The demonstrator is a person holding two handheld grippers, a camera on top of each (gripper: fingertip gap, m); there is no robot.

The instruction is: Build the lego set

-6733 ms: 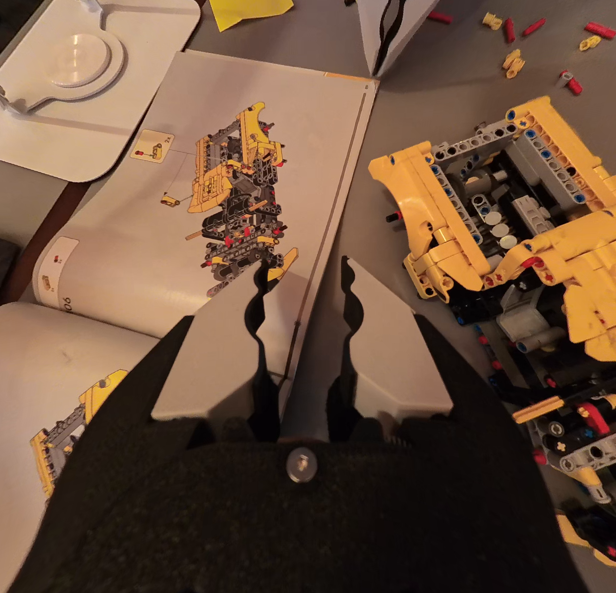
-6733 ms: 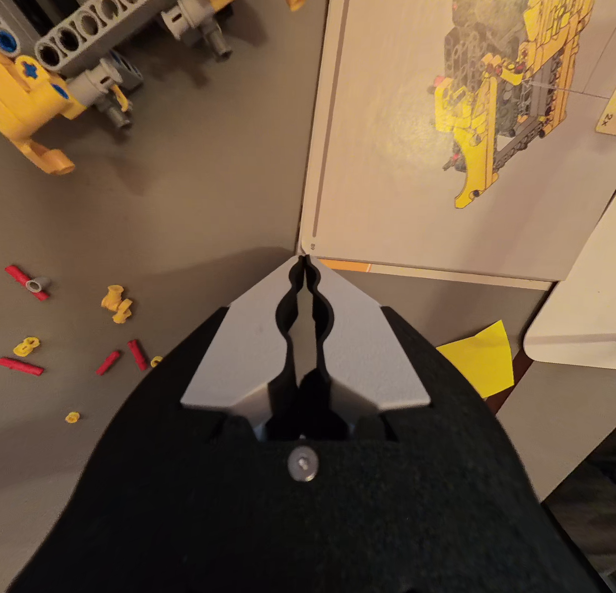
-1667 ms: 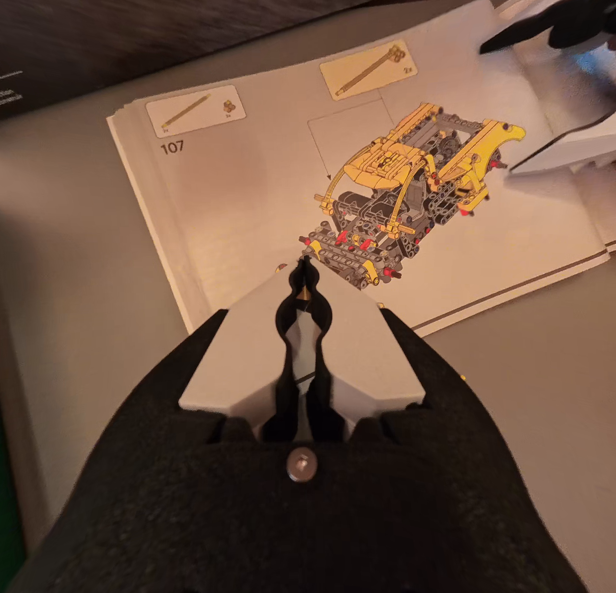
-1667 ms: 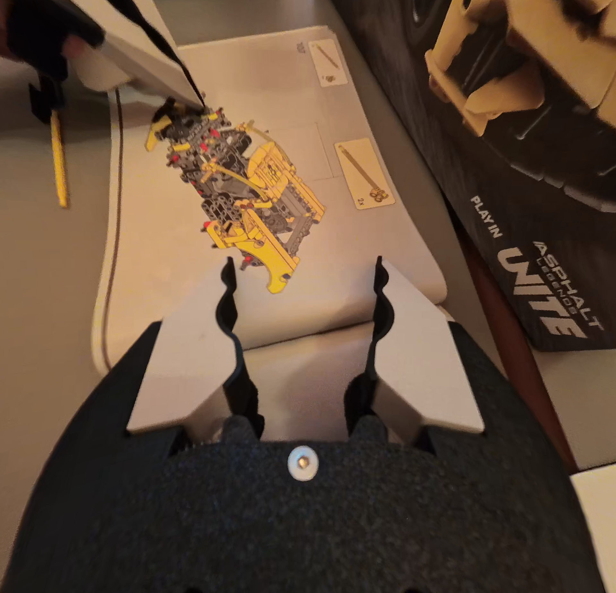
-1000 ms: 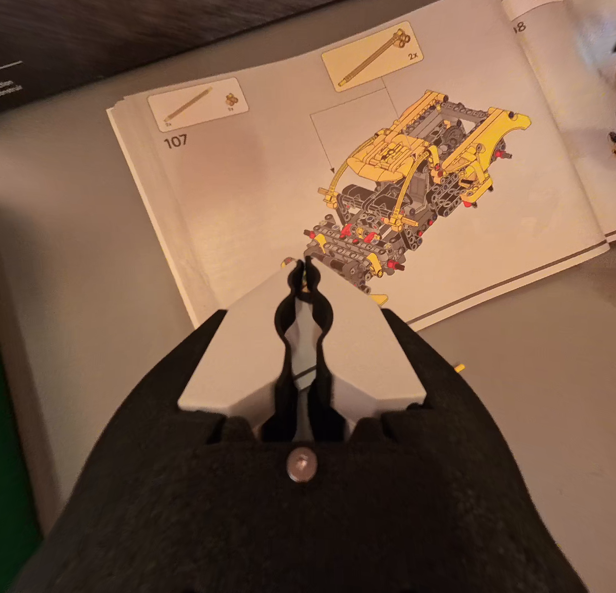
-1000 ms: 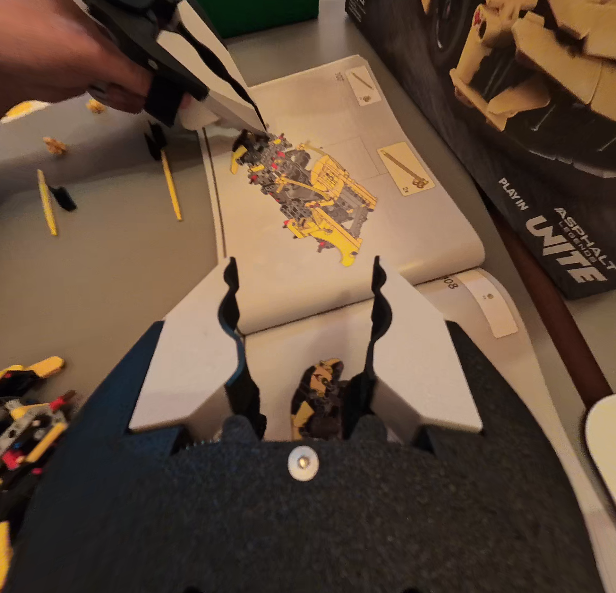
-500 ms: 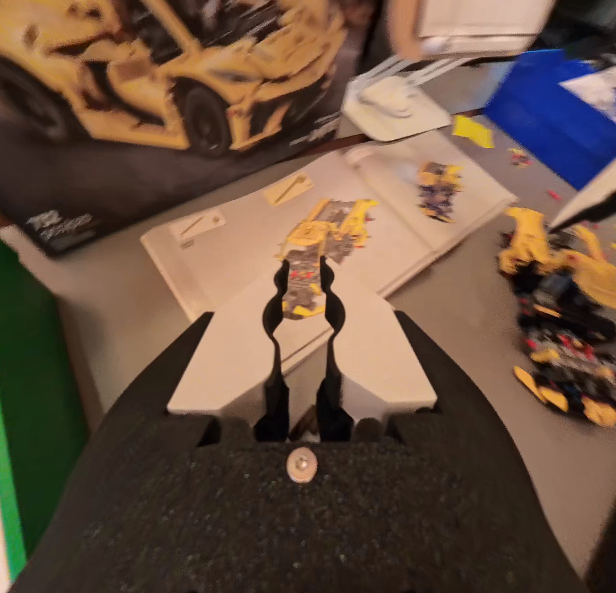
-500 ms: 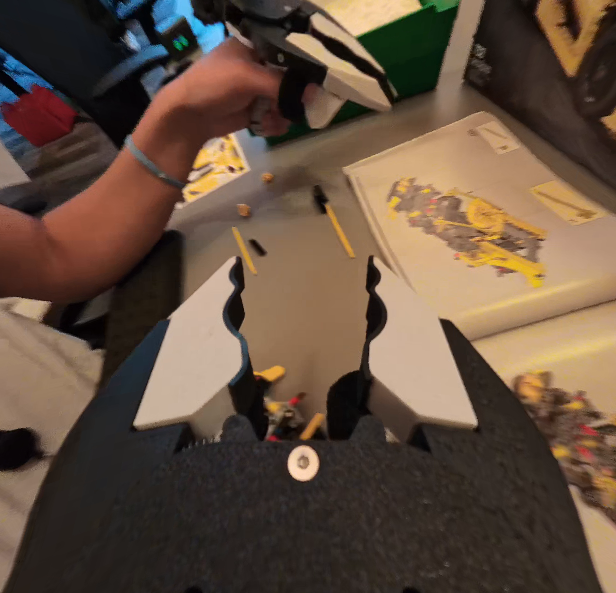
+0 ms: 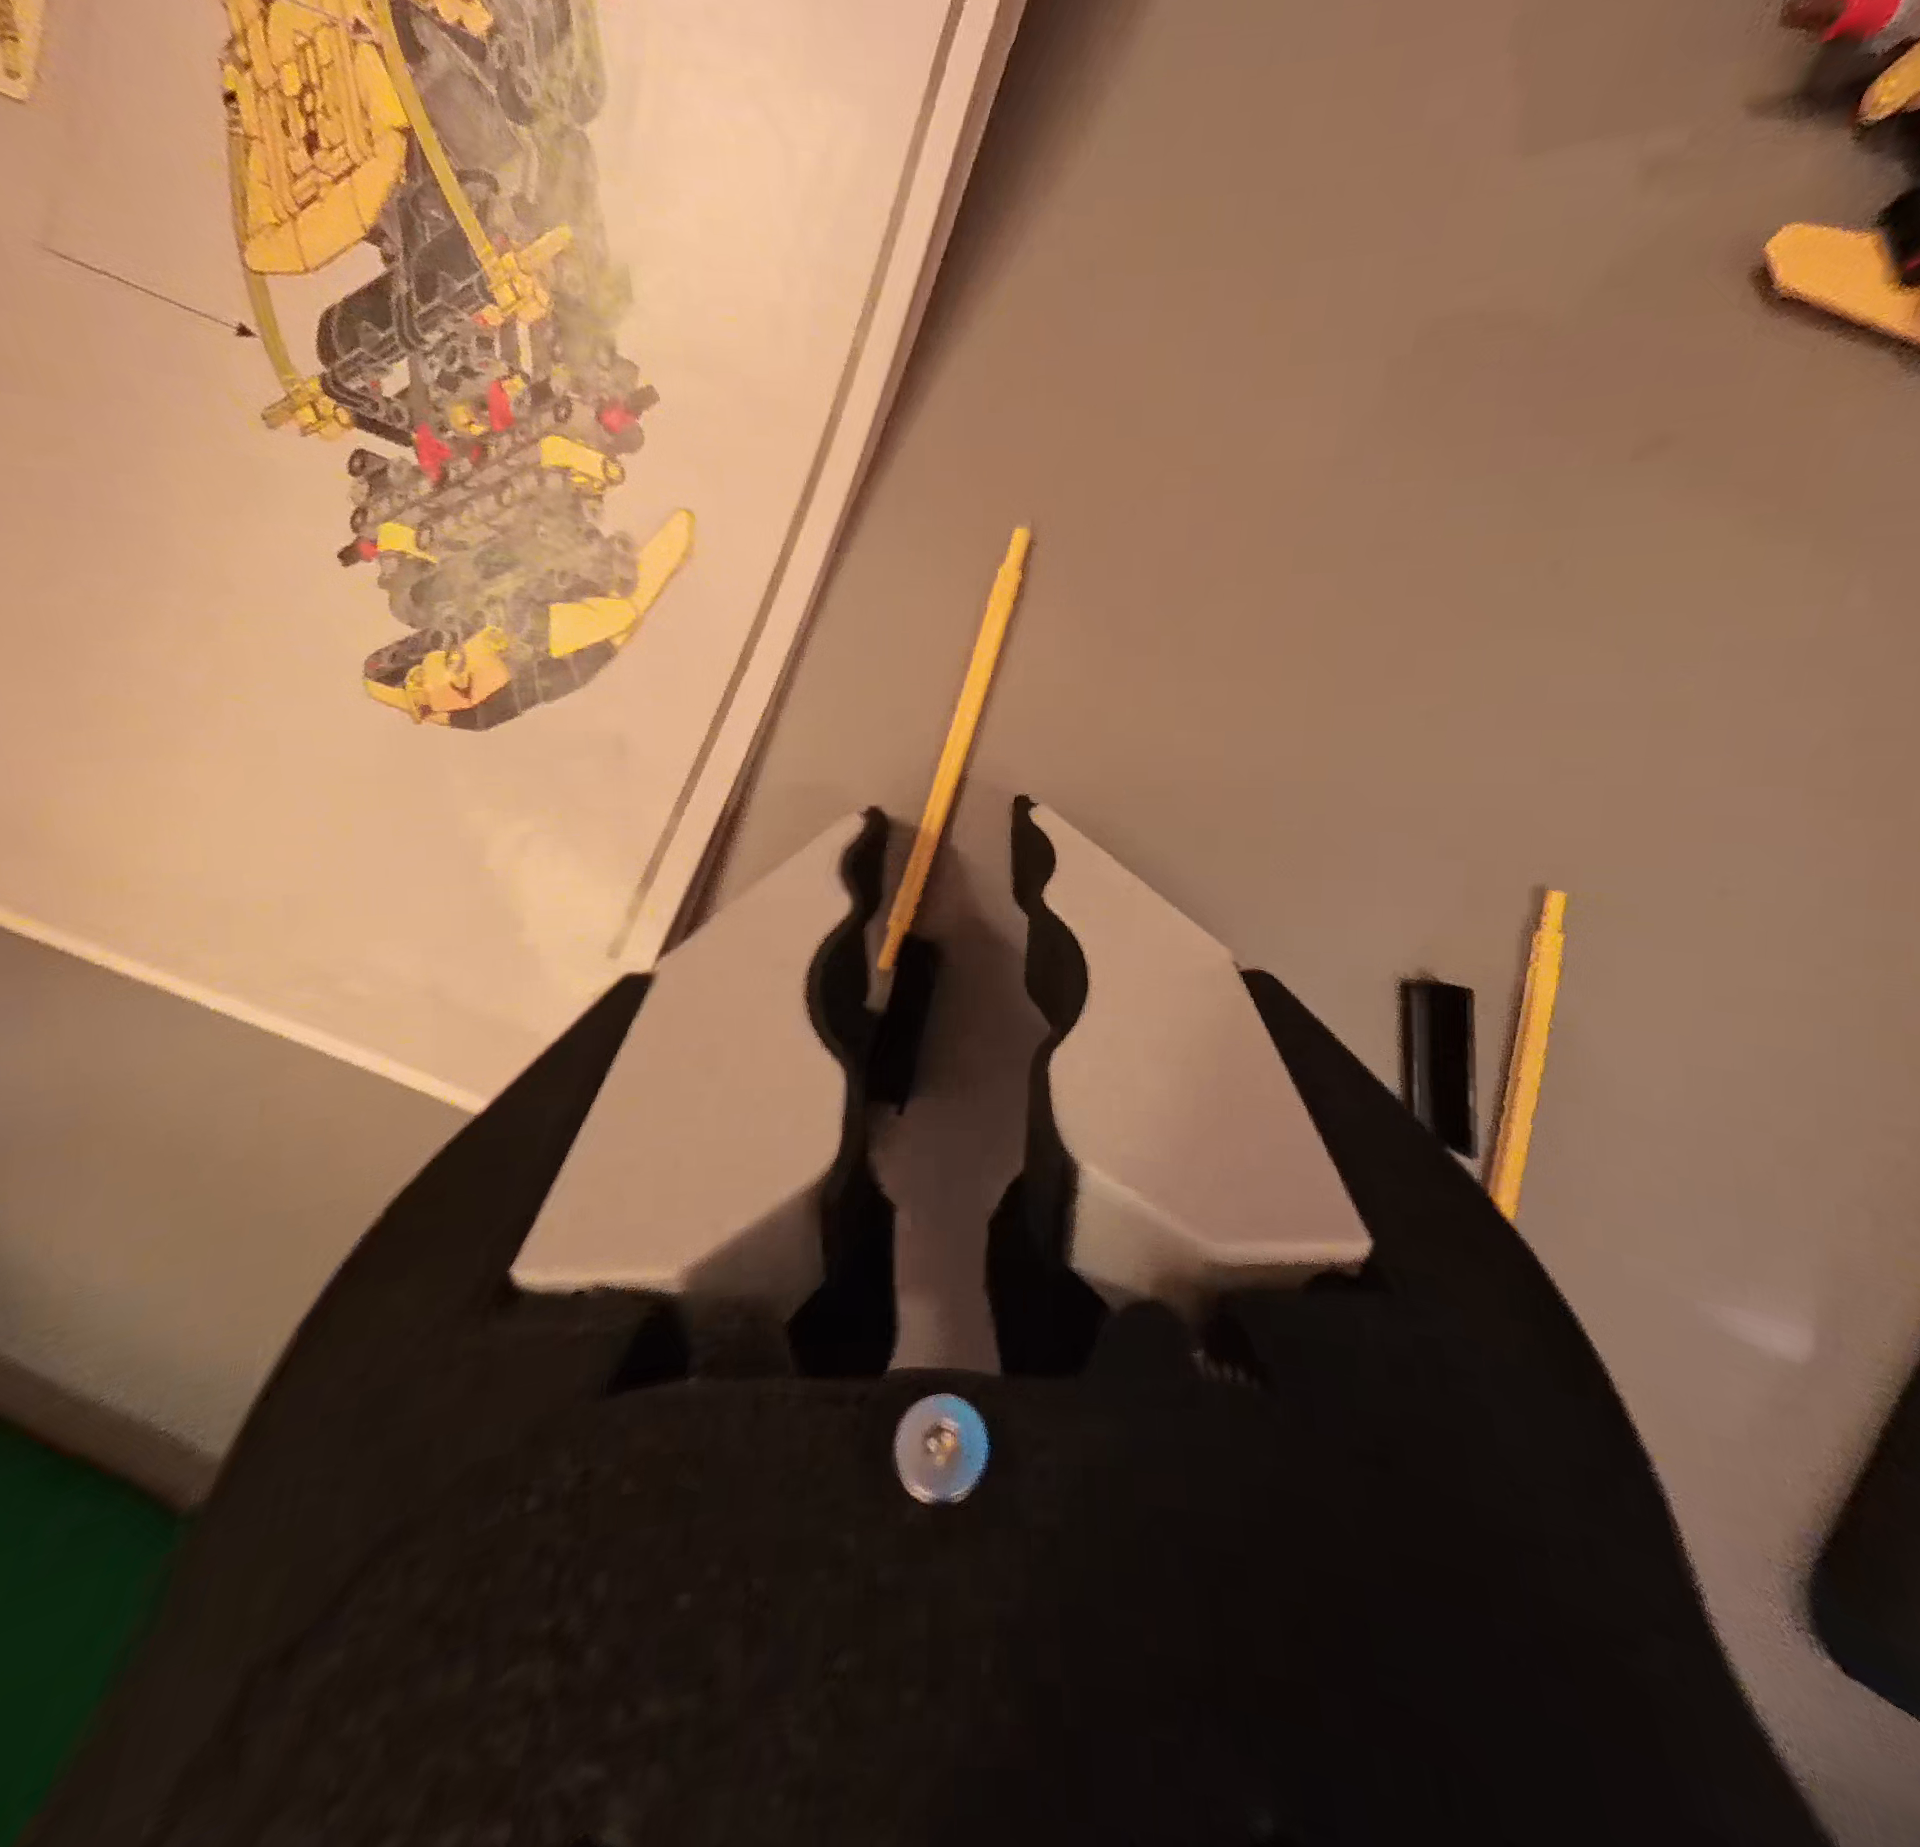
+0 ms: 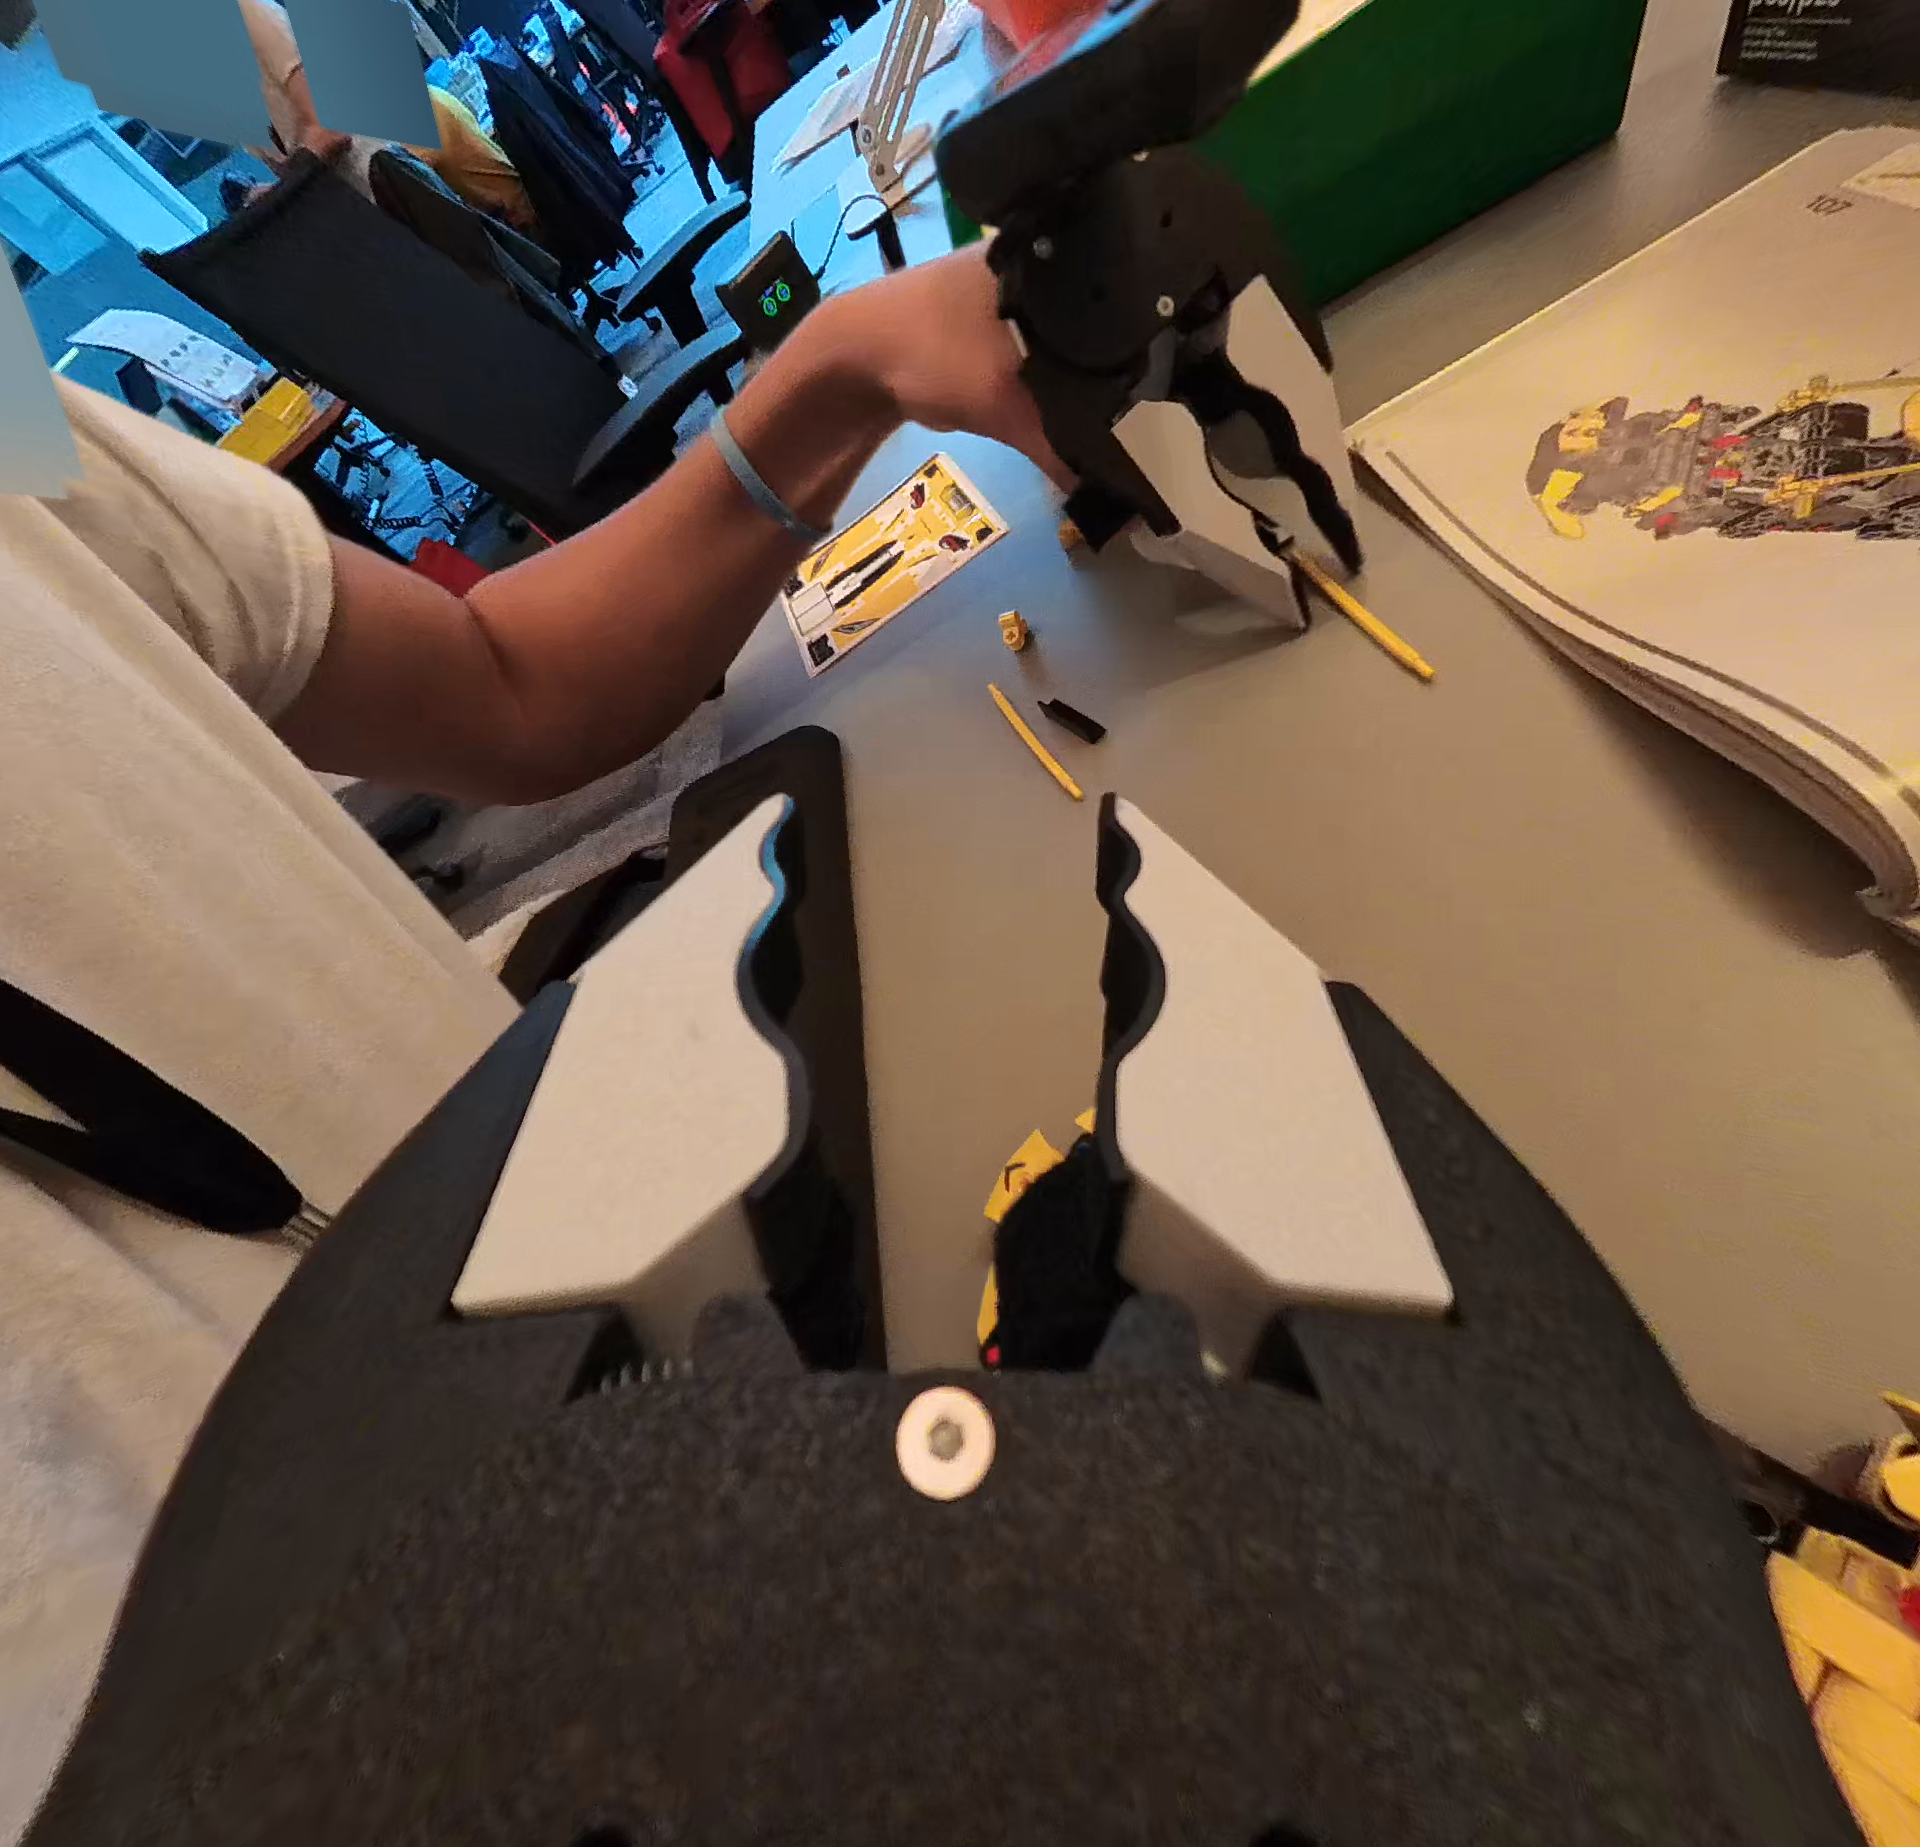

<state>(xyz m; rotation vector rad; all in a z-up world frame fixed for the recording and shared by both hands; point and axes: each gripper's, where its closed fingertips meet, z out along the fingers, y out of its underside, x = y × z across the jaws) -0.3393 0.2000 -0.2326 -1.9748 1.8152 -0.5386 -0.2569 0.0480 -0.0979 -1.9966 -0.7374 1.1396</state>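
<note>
A smooth grey table [image 10: 1558, 966] in a workroom with dark office chairs [image 10: 395, 322] carries the open instruction booklet [image 9: 312, 758]. The left gripper [image 9: 943, 810], jaws slightly apart, straddles a thin yellow axle [image 9: 961, 696] without clamping it. The right gripper [image 10: 945, 821] hovers wide open and empty. A second axle [image 9: 1527, 1049] lies beside a black connector [image 9: 1439, 1059].

Light is dim and warm; the wide lens bends the edges, and the far room glows blue.
</note>
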